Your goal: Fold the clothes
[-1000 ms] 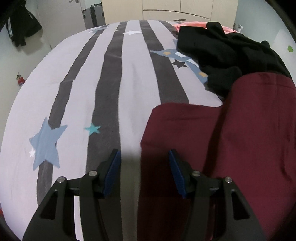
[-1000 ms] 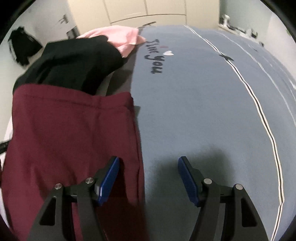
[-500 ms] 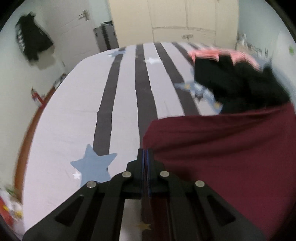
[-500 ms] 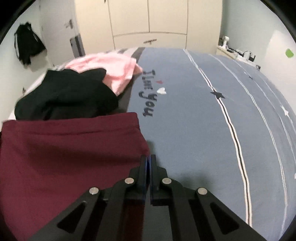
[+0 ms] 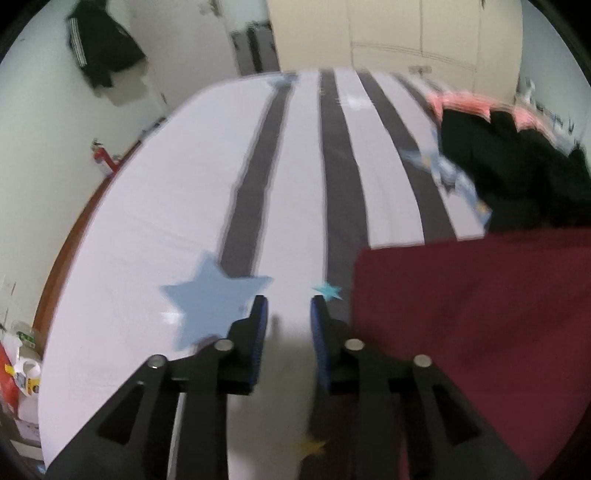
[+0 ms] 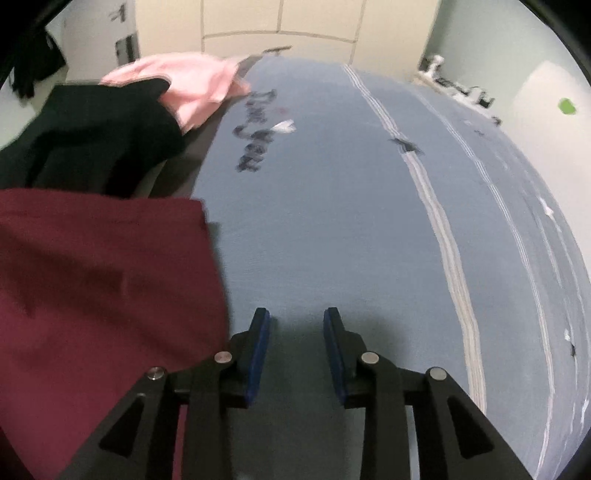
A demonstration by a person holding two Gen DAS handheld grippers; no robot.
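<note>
A dark red garment lies flat on the bed, at the right of the left wrist view and at the left of the right wrist view. My left gripper is open and empty, just left of the garment's left edge, over the striped sheet. My right gripper is open and empty, just right of the garment's right edge, over the blue sheet. A black garment lies in a heap beyond the red one, also seen in the right wrist view. A pink garment lies behind it.
The bed has a white sheet with grey stripes and stars on the left and a blue sheet with lettering on the right. Cream wardrobe doors stand at the back. A dark jacket hangs on the left wall.
Both grippers were shut on the red garment's edges half a second ago. Now both are open, have let go and have moved outward off the garment. The views are blurred by motion.
</note>
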